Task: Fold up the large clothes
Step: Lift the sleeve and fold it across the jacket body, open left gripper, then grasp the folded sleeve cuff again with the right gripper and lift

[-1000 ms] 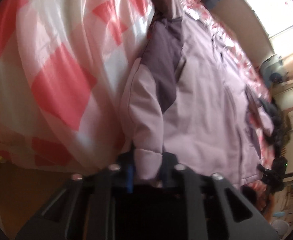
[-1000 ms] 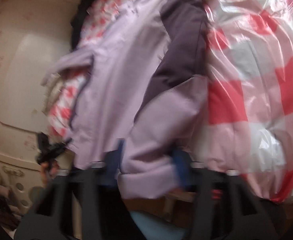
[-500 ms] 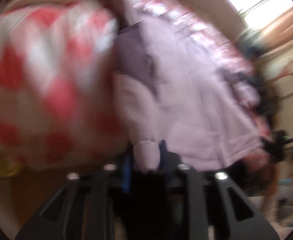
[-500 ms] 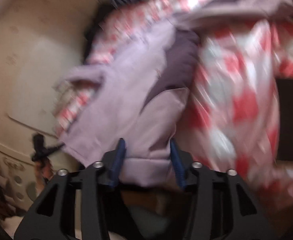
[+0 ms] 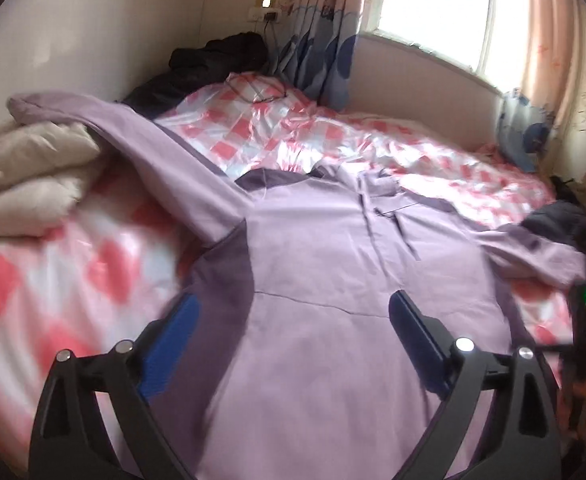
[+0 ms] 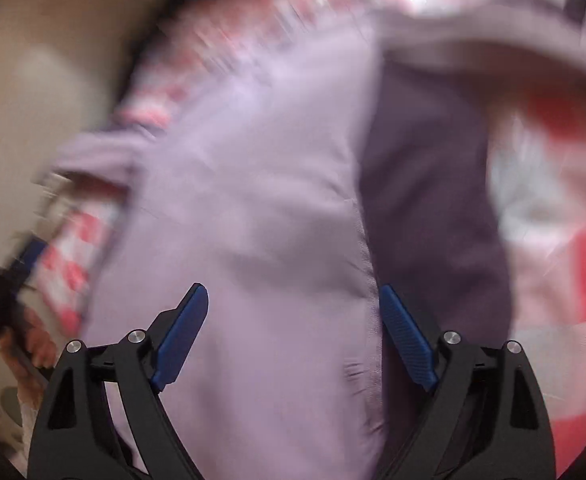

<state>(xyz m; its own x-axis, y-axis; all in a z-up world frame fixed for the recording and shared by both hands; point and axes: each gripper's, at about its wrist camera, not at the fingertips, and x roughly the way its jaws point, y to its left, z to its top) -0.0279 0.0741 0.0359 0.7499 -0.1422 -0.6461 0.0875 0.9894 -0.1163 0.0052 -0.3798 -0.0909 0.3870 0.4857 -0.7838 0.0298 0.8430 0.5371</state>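
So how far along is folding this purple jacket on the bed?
Done: the jacket lies spread on the checked bedspread. In hand: nothing; the left gripper and right gripper are opening, empty, above it. Left: both sleeves lie outstretched, no fold made.

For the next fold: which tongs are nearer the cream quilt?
Left. Left tongs hang over the jacket beside the cream quilt; right tongs are across the jacket. Both opening, empty.

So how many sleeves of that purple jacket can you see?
2. One sleeve stretches up-left over the cream duvet; the other sleeve lies out to the right, beside dark clothing.
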